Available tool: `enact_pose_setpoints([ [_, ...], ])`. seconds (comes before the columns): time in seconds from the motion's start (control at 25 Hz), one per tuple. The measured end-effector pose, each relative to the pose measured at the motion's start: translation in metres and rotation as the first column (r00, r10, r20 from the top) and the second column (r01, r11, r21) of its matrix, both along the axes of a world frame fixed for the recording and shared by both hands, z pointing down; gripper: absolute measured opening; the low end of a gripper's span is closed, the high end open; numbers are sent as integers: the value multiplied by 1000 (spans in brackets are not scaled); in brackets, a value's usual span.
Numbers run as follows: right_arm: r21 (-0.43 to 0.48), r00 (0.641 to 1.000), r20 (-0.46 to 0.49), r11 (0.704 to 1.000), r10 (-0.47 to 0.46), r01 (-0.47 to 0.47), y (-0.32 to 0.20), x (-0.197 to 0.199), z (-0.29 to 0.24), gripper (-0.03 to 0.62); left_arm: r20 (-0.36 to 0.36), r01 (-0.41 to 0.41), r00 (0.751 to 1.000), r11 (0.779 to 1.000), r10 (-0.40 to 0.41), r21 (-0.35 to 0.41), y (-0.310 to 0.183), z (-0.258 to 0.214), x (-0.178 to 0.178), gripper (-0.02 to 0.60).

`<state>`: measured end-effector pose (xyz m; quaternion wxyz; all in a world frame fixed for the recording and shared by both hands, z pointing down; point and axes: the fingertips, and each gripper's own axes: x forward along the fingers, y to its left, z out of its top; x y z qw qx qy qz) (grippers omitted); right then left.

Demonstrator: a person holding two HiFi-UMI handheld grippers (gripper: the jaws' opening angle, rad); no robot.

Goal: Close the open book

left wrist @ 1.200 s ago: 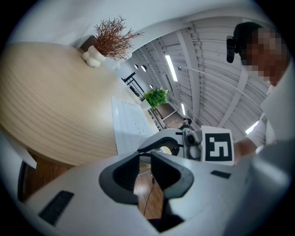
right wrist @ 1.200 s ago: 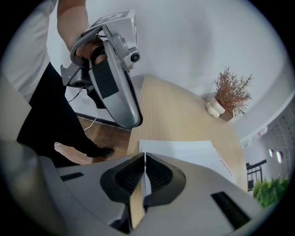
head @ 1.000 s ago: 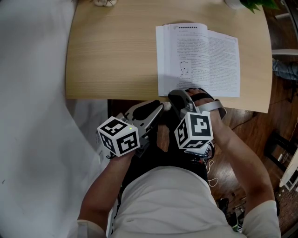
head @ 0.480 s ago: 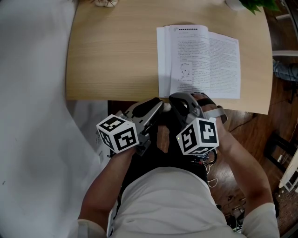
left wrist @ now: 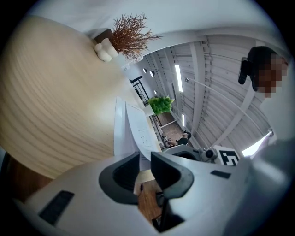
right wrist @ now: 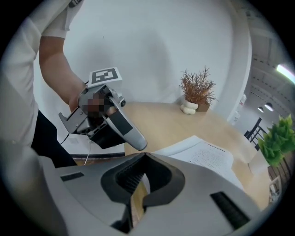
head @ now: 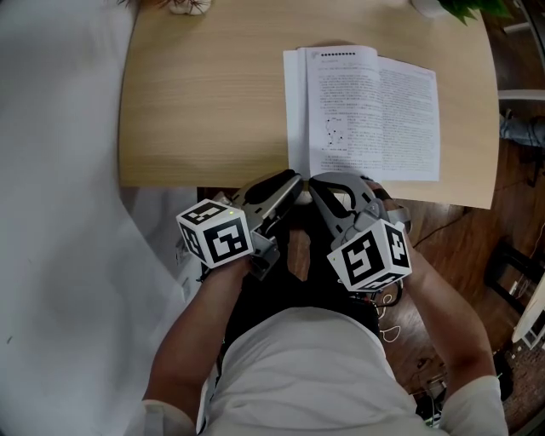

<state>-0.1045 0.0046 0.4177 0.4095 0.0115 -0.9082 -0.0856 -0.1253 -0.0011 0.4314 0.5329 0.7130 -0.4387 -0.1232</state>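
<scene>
The open book (head: pixel 366 111) lies flat on the wooden table (head: pixel 204 102), right of middle, its printed pages up; it also shows in the left gripper view as the book (left wrist: pixel 133 129) and in the right gripper view as the book (right wrist: pixel 207 156). The left-hand page's outer edge sits a little inside the stack under it. My left gripper (head: pixel 292 185) hovers at the table's front edge by the book's near left corner, jaws a narrow gap apart, nothing gripped. My right gripper (head: pixel 317 183) is beside it, just short of the book's front edge, shut and empty.
A dried twig plant in a small white vase (head: pixel 189 4) stands at the table's far edge, and a green plant (head: pixel 460 8) at the far right corner. A white wall (head: pixel 60 170) runs along the left. The person's torso is close behind the grippers.
My right gripper has come off the book's front edge, risen and rolled, its cube swinging right. My left gripper has edged forward to the table edge. The left page's edge has shifted slightly right.
</scene>
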Motion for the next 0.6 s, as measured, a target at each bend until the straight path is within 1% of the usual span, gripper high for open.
enact_pose_setpoints([
  [0.24, 11, 999, 36, 1000, 15, -16, -4, 1, -10, 1, -82, 8, 997, 1000, -11, -29, -7, 1, 4, 51],
  [0.48, 32, 998, 59, 999, 8, -10, -2, 1, -18, 2, -176, 23, 984, 999, -31, -49, -18, 0, 7, 51],
  [0.6, 37, 998, 59, 999, 7, -10, -1, 0, -17, 2, -205, 21, 978, 999, -31, -49, -23, -2, 7, 51],
])
